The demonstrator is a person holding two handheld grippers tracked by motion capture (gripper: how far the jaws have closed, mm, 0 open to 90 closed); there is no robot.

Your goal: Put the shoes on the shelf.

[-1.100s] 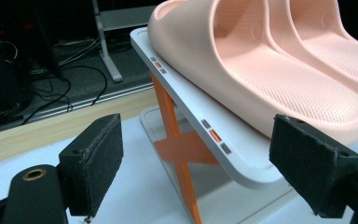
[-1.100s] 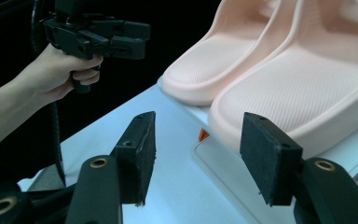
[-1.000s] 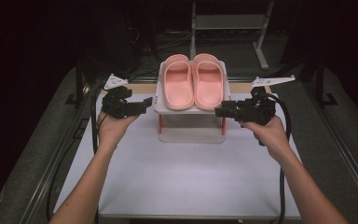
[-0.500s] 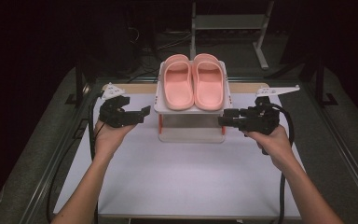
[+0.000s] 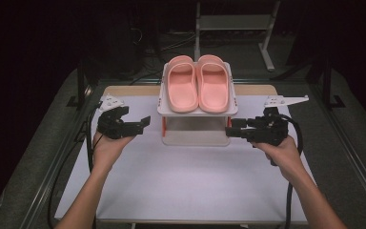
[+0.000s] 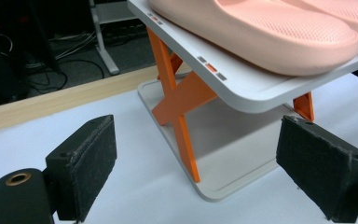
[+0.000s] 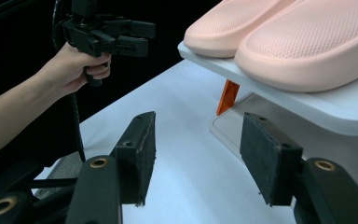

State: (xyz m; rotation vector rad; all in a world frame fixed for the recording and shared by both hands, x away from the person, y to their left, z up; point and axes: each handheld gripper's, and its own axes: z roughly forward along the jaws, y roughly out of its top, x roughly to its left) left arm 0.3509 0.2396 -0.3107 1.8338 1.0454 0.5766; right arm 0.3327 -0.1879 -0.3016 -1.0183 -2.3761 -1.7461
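A pair of pink slippers (image 5: 198,83) lies side by side on the top shelf of a white rack (image 5: 198,112) with orange crossed legs (image 6: 179,100). My left gripper (image 5: 145,121) hovers left of the rack, pointing at it. Its jaws have just been opening and stand open with nothing between them (image 6: 200,154). My right gripper (image 5: 228,131) is close to the rack's right side, at the height of the gap under the shelf. It is open and holds nothing (image 7: 200,149). In the right gripper view, the slippers (image 7: 307,46) sit above the jaws.
The rack stands at the back middle of a white table top (image 5: 190,181) with a wooden strip (image 5: 128,90) along its far edge. A metal stand (image 5: 233,21) is behind the table. Black cables (image 5: 88,152) trail from both grippers.
Both hands have sunk from shelf height to beside the rack's lower part and come slightly nearer. The left jaws look a little wider. Slippers and rack have not moved.
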